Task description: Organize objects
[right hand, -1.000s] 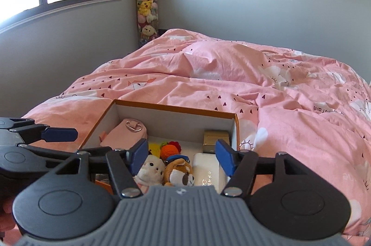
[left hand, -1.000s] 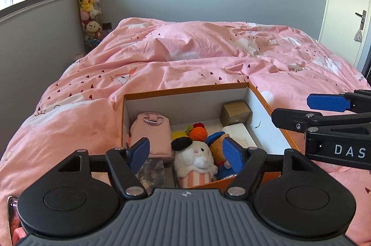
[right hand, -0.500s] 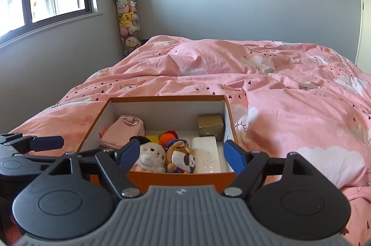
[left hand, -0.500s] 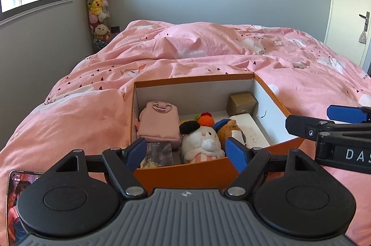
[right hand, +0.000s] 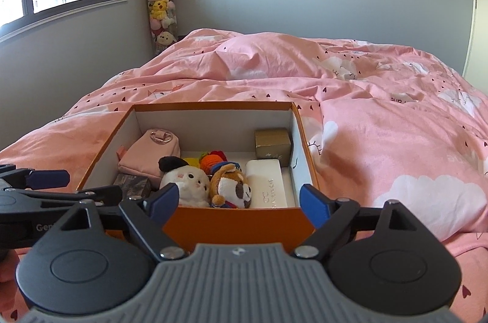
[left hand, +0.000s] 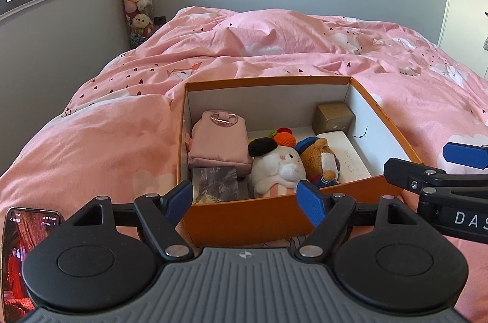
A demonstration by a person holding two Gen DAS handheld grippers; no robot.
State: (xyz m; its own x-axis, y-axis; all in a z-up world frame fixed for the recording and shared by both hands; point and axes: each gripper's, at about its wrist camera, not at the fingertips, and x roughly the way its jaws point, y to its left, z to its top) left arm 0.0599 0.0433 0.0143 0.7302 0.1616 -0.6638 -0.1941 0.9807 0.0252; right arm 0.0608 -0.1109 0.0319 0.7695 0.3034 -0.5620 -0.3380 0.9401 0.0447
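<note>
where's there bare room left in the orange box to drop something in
Inside the orange box, bare floor shows along the back wall between the pink pouch and the gold box. A narrow strip runs beside the white case on the right. The front is crowded with plush toys.

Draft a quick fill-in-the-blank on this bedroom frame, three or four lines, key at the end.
1. The orange box sits on a ____ duvet.
2. The white plush wears a ____ beret.
3. The gold box stands in the orange box's far ____ corner.
4. Atop the clear toy tube sits a ____ plush.

Missing words: pink; black; right; panda
</note>
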